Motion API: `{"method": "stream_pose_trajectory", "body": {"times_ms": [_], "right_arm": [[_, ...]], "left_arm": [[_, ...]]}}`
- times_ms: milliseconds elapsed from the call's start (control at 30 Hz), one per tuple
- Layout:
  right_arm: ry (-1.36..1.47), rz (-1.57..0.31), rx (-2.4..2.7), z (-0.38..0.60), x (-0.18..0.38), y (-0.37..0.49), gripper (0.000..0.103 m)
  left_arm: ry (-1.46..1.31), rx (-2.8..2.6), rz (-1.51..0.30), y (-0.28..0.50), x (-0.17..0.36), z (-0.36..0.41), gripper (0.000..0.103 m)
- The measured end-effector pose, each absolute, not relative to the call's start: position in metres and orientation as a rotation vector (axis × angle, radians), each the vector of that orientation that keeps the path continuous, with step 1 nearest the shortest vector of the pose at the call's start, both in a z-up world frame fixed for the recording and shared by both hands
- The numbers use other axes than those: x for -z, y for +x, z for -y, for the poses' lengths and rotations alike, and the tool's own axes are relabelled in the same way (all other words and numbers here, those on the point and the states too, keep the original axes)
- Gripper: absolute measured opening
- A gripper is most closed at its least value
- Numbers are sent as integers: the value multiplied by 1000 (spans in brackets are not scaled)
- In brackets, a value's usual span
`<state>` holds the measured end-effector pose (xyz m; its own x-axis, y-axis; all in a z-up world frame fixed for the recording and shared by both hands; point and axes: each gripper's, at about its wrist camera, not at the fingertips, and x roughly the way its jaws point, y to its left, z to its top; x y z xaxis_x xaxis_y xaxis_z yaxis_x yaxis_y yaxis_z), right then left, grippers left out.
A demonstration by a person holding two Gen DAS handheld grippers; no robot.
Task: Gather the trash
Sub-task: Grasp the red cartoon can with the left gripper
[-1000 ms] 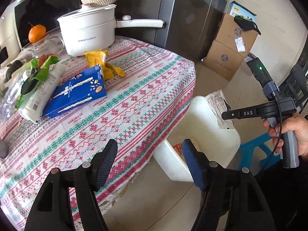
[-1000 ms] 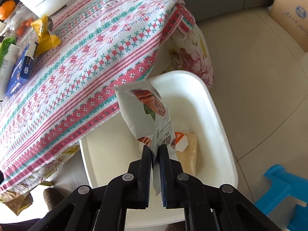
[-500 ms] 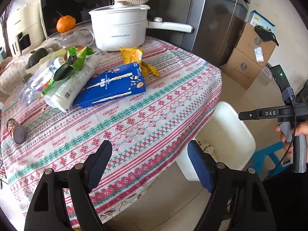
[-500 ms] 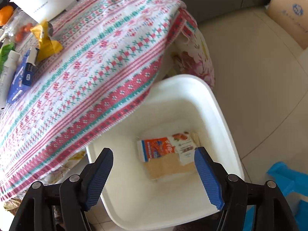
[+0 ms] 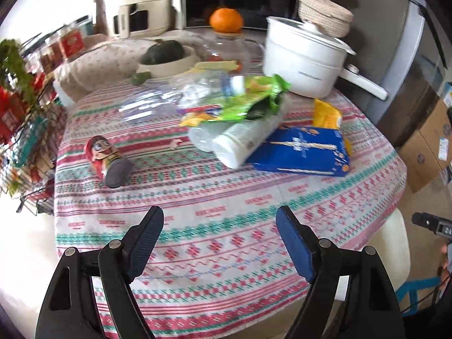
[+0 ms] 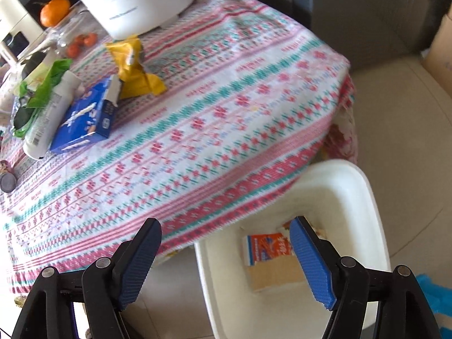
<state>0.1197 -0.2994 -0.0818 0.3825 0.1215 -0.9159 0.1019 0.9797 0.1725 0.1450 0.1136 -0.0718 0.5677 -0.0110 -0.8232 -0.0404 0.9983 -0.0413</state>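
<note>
- Trash: blue box (image 5: 303, 151), white bottle (image 5: 243, 138) and green wrapper (image 5: 243, 103) heaped on the table (image 5: 226, 197), awaiting collection.
- White bin (image 6: 364, 197) beside the table edge, holding discarded packets (image 6: 267, 247).
- Left gripper (image 5: 219, 243) empty, jaws spread, facing the heap.
- Right gripper (image 6: 225, 257) empty, jaws spread, above the bin.

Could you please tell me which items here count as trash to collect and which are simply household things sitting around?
Trash job: blue box, yellow wrapper, green wrapper, white bottle, white bin.

Just there: white pot, orange, squash, woven lid.
</note>
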Motion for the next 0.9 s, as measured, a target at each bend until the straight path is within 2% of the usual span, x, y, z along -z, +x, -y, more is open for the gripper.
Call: {"method": "stream_pose_trajectory", "body": {"times_ms": [267, 567, 633, 700, 733, 900], "right_arm": [[146, -1181, -99, 251, 78, 152, 82], [51, -1126, -83, 216, 80, 201, 82], [37, -1132, -95, 209, 83, 209, 82], [31, -1135, -118, 205, 85, 216, 82], [31, -1134, -127, 203, 87, 218, 82], [73, -1139, -146, 204, 96, 228, 82]], "left_arm": [[-214, -290, -975, 189, 93, -205, 84], [-334, -445, -1007, 243, 129, -258, 83], [-333, -456, -1027, 252, 137, -262, 80], [-338, -455, -1044, 258, 144, -266, 68], [-339, -458, -1053, 260, 146, -267, 65], [-320, -438, -1054, 261, 149, -266, 63]]}}
